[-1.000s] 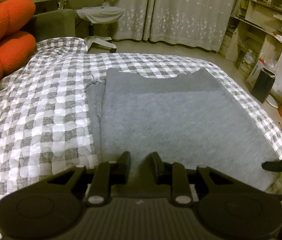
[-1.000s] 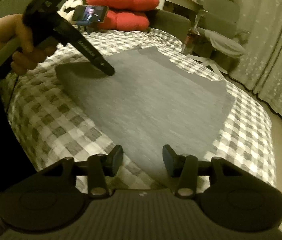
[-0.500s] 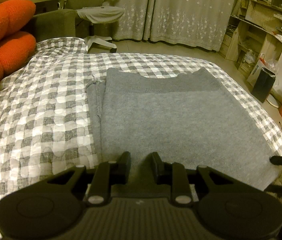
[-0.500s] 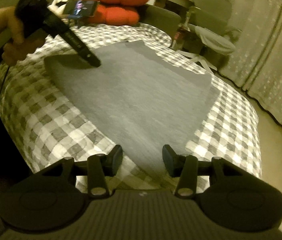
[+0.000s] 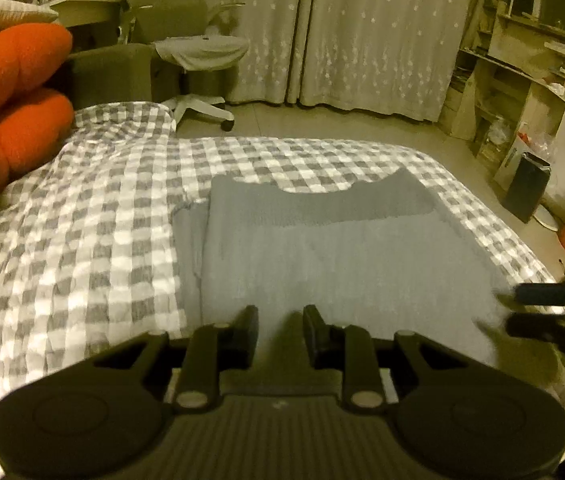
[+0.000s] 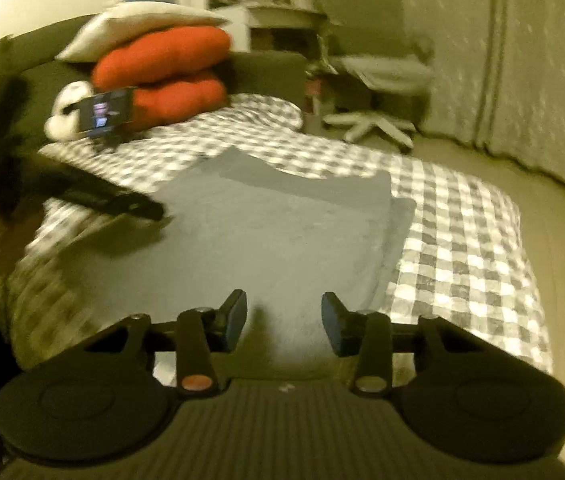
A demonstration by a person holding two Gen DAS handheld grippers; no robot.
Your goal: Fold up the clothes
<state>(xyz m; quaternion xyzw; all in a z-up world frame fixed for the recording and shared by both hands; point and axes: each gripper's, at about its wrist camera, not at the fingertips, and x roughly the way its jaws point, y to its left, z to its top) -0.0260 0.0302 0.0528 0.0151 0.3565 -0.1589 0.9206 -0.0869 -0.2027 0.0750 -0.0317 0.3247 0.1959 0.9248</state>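
Since a second ago our right tool (image 6: 283, 322) has rolled level, jaws closing on nothing, over the near hem of the grey garment (image 6: 274, 236), while our left tool (image 5: 280, 330) hovers narrow and empty.

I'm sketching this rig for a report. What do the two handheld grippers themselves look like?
Both look alike: the left gripper and right gripper are matte black plastic, with a ribbed body between two round discs, and angular linkage arms on pale pivot pins. One pin on the right gripper looks orange. Its finger pads look bluish. No cables or sleeves can be made out.
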